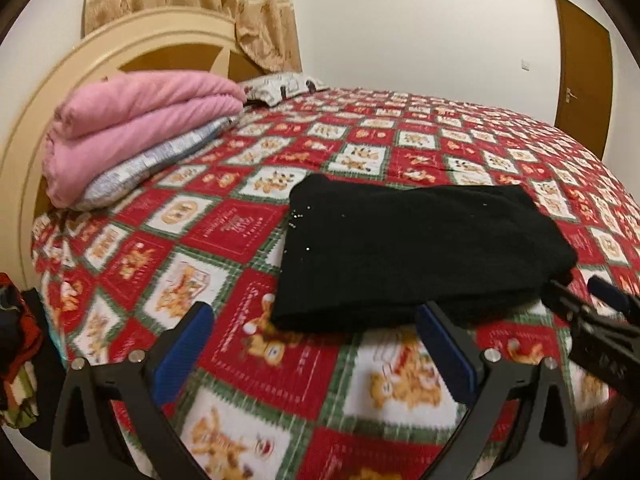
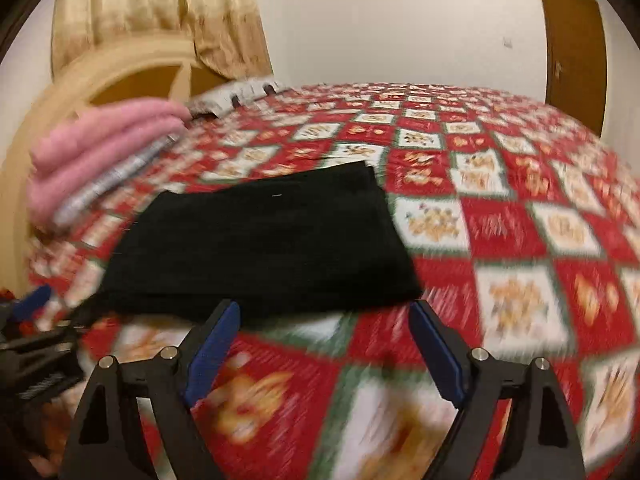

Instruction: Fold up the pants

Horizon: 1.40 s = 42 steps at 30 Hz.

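The black pants [image 1: 416, 248] lie folded into a flat rectangle on the red patterned bedspread [image 1: 224, 240]; they also show in the right wrist view [image 2: 260, 244]. My left gripper [image 1: 316, 312] is open and empty, just in front of the pants' near edge. My right gripper [image 2: 324, 308] is open and empty, also just short of the near edge. The right gripper shows at the right of the left wrist view [image 1: 580, 292], by the pants' near right corner. The right wrist view is blurred.
A folded pink blanket [image 1: 136, 128] on a grey-white pillow [image 1: 160, 164] sits at the head of the bed by the cream headboard [image 1: 120, 52]. A second pillow [image 1: 280, 88] lies behind. Clothes [image 1: 16, 344] hang off the left side. A brown door [image 1: 584, 72] stands at right.
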Each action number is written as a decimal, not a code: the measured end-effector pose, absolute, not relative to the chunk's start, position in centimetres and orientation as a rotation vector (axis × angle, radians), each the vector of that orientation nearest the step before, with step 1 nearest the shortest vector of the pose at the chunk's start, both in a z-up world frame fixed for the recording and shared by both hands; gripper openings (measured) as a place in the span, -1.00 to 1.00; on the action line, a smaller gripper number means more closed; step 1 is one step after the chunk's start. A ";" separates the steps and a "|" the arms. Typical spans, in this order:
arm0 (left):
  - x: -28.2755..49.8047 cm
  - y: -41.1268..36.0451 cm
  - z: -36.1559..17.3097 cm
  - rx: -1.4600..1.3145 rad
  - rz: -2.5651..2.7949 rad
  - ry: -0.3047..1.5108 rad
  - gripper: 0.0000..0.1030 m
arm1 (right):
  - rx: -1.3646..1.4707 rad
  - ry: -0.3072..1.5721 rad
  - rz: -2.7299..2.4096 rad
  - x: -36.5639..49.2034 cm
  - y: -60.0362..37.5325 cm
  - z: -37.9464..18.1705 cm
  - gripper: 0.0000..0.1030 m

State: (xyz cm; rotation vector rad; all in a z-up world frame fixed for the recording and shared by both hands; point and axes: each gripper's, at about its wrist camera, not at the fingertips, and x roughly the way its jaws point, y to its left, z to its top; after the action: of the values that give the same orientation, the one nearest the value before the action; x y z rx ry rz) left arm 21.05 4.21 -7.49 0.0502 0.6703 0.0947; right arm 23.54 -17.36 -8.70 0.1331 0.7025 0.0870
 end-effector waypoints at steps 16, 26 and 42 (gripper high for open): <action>15.0 3.2 -4.9 0.078 0.074 0.608 1.00 | 0.299 0.706 0.101 15.1 -17.3 -5.8 0.70; 11.5 3.3 -3.8 0.062 0.037 0.596 1.00 | 0.316 0.643 0.063 10.0 -16.9 -3.4 0.70; 7.1 3.6 -0.9 0.056 0.036 0.499 1.00 | 0.218 0.399 0.036 3.8 -15.7 2.1 0.70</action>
State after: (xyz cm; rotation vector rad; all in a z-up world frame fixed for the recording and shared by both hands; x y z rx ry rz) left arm 7.15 3.63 -0.89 0.0556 0.4993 0.0358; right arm 3.84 -15.73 2.07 0.2178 0.3986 0.0361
